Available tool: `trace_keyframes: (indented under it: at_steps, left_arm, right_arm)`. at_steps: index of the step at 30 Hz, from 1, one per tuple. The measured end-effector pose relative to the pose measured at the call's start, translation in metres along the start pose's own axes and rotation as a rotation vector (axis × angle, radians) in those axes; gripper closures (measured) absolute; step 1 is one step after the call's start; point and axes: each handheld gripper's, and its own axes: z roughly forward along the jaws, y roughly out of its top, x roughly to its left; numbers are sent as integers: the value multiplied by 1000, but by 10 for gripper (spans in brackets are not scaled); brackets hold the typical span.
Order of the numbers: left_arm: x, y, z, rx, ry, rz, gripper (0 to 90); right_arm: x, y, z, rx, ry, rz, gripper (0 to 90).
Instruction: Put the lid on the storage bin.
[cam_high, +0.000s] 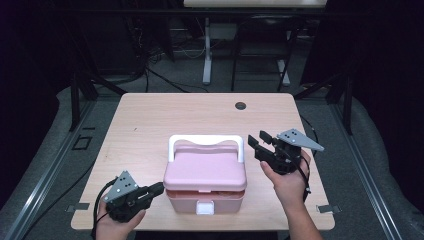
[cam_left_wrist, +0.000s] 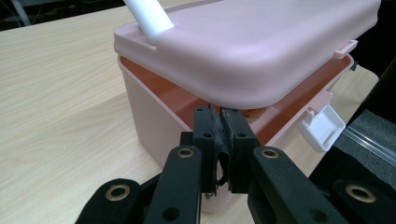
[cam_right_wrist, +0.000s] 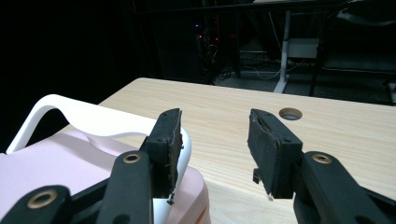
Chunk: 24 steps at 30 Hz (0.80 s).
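Note:
A pink lidded box (cam_high: 205, 172) with a white handle (cam_high: 206, 140) and a white front latch (cam_high: 205, 207) stands near the front of the wooden table (cam_high: 150, 120). Its lid (cam_left_wrist: 252, 46) sits slightly raised, leaving a gap above the base with an orange inside. My left gripper (cam_high: 159, 189) is at the box's left side, jaws shut, its tips (cam_left_wrist: 222, 116) at that gap just under the lid's edge. My right gripper (cam_high: 260, 142) hovers open by the handle's right end (cam_right_wrist: 184, 144), nothing between its pads.
A round cable hole (cam_high: 240, 105) lies at the table's far side, also ahead of the right gripper (cam_right_wrist: 290, 113). The latch (cam_left_wrist: 322, 126) hangs unfastened at the box's front. Desk legs and cables stand on the dark floor beyond the table.

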Motion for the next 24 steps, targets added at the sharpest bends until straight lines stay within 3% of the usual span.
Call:
trace_keyframes:
  at_steps: [16, 24]
  left_arm:
    - [0, -8, 3, 30, -6, -15, 859]
    - [2, -10, 4, 38, 15, -21, 881]
  right_arm:
    - [0, 0, -2, -11, 1, 7, 533]
    - [0, 1, -2, -14, 2, 3, 533]
